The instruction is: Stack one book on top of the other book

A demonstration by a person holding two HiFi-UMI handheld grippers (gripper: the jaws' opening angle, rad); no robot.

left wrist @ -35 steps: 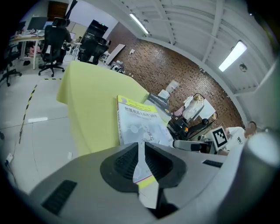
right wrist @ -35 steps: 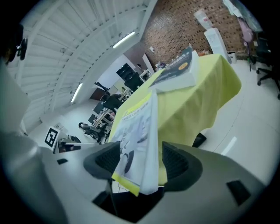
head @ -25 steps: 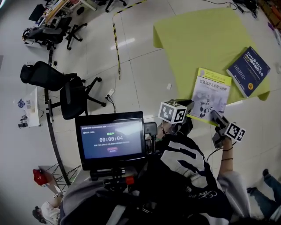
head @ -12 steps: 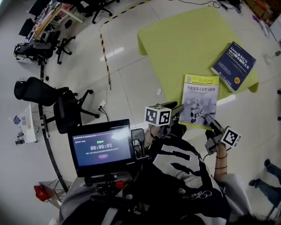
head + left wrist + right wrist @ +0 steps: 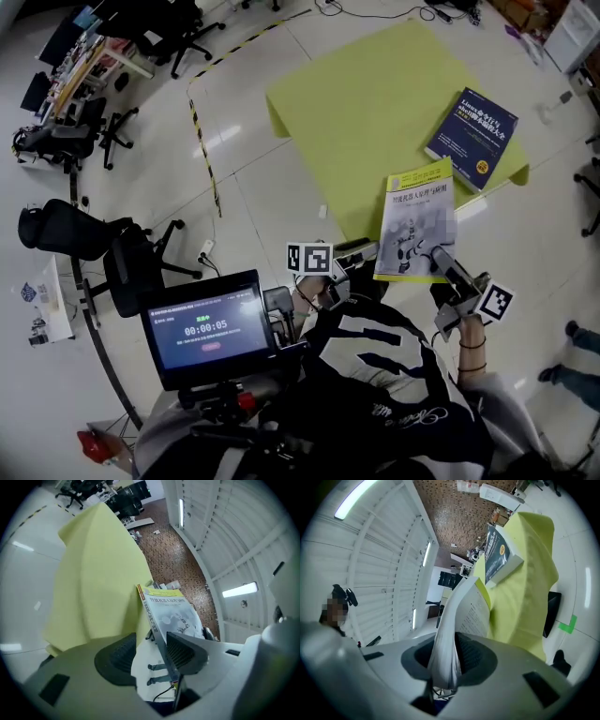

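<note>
Right gripper (image 5: 442, 265), jaws just closed, pinches the yellow book (image 5: 415, 220) by its near edge. The blue book (image 5: 472, 127) lies beyond it, farther along the table (image 5: 366, 103).

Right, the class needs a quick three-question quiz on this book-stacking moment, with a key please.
1. True or false: the blue book lies on the yellow table.
2. Which gripper clamps the yellow book? A left, B right.
3. Fill in: the yellow book's spine stands between the left gripper's ___ jaws.
Key: 1 true. 2 B: the right gripper, whose jaws have just been closing, pinches its pages. 3 open: those jaws have just been opening.
</note>
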